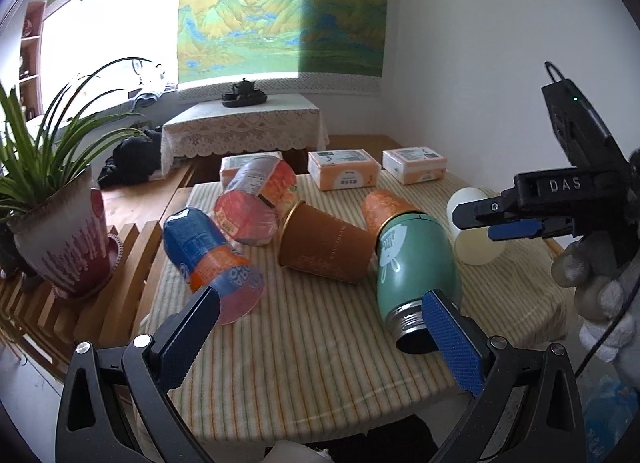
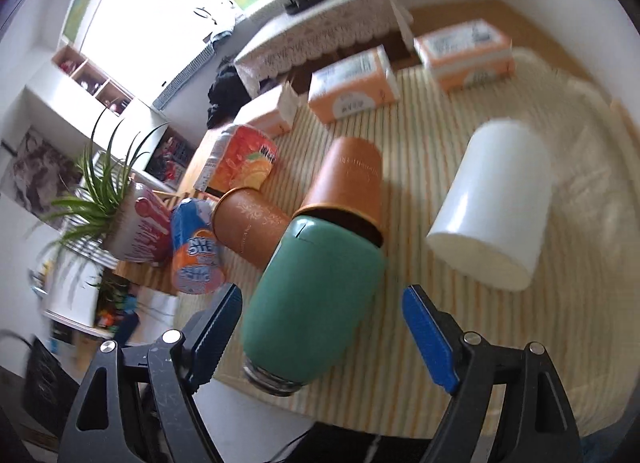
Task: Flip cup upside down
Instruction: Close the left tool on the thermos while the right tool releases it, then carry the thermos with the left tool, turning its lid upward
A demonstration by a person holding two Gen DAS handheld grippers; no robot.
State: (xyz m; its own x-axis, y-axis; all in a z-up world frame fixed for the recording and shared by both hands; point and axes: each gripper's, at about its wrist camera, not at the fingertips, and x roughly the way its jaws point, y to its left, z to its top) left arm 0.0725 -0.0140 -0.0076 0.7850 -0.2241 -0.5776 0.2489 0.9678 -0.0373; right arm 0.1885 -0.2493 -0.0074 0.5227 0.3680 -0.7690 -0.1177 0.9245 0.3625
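though several cups lie on their sides here, the white cup (image 2: 490,207) looks the likeliest target, lying alone on the striped cloth (image 2: 520,343) at the right of the counter, mouth toward the camera. the right tool (image 2: 320,327) hangs above the cloth with its jaws apart and nothing between them, the cup ahead and to its right. just beside it, the green flask (image 2: 316,295) lies with its base tucked into an orange cup (image 2: 352,179). the left tool (image 1: 320,335) also stands apart, empty, near the flask's threaded neck. risks, as i judge them: a smooth round cup could roll off under a glancing pinch; a wide swing might knock the flask; the soft cloth could bunch and tip the cup when it is set down.
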